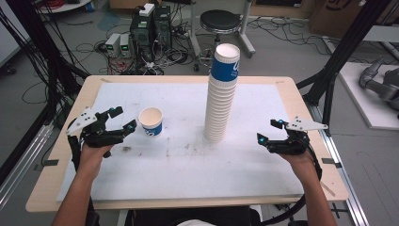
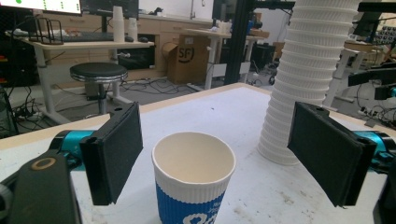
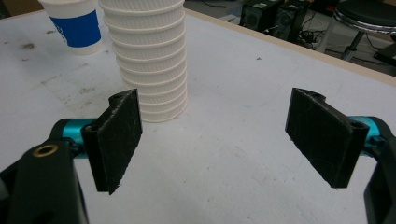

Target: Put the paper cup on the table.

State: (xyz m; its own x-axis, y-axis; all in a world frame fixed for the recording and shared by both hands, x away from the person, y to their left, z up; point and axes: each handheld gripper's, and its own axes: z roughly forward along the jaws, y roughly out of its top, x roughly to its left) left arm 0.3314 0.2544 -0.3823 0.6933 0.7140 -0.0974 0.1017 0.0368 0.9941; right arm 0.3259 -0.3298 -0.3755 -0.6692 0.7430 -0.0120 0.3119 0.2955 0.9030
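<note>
While the single cup (image 1: 151, 121) stands upright just ahead of the left gripper (image 1: 121, 119), jaws wide, nothing is held. Right gripper (image 1: 269, 130), equally wide, faces the cup stack (image 1: 221, 94), farther off.

Grey floor strewn with cables (image 1: 94, 47), a black round stool (image 1: 220, 20), computer towers (image 1: 150, 28), cardboard boxes (image 2: 186, 58).
</note>
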